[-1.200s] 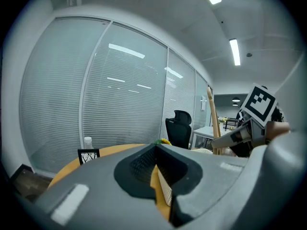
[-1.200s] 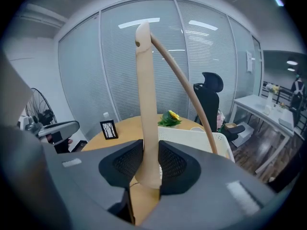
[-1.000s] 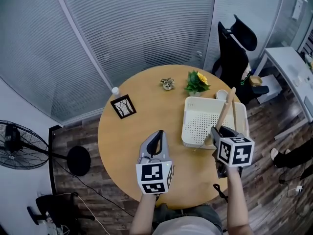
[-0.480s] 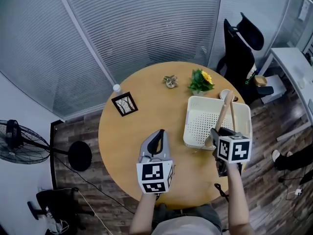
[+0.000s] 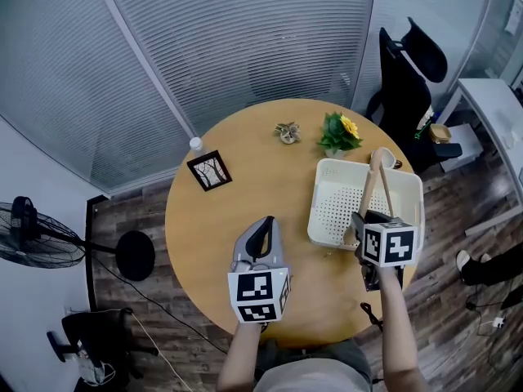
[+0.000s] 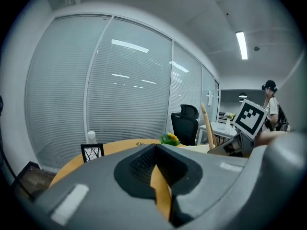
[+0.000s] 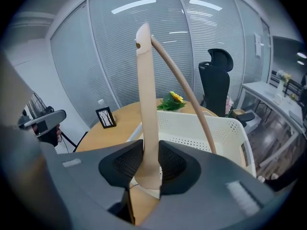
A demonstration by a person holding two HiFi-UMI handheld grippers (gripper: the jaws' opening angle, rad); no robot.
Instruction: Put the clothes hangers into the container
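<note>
- A wall of blinds (image 5: 245,39) is being seen beyond the far edge of the table.
- A round wooden table (image 5: 237,211) is being used as the work surface, and everything below is lying on or over it.
- A black chair (image 5: 404,80) is being kept behind the table on the right, and a fan (image 5: 37,239) is standing on the floor well to the left.
- A white perforated basket (image 5: 335,202) is being kept on the right side of the table, near its edge.
- A wooden hanger (image 5: 369,190) is being held over the basket, standing up and tilted away from the person. Its lower end is at the near rim and its upper end over the far side. Whether it is touching the basket cannot be told.
- The right gripper (image 5: 359,220) is being kept closed on the lower end of the hanger (image 7: 146,104), with both pads (image 7: 127,164) pressing on the wood.
- The left gripper (image 5: 263,229) is being held over the middle of the table, well apart from the basket. Its jaws are being kept together with nothing between them, as the left gripper view (image 6: 156,164) shows.
- A plant (image 5: 339,133) with a yellow flower is being kept just beyond the basket.
- A small black frame (image 5: 209,171) is being displayed on the far left of the table.
- A small ornament (image 5: 287,132) is lying beside the plant, and a bottle (image 5: 195,144) is standing at the table's far left edge.
</note>
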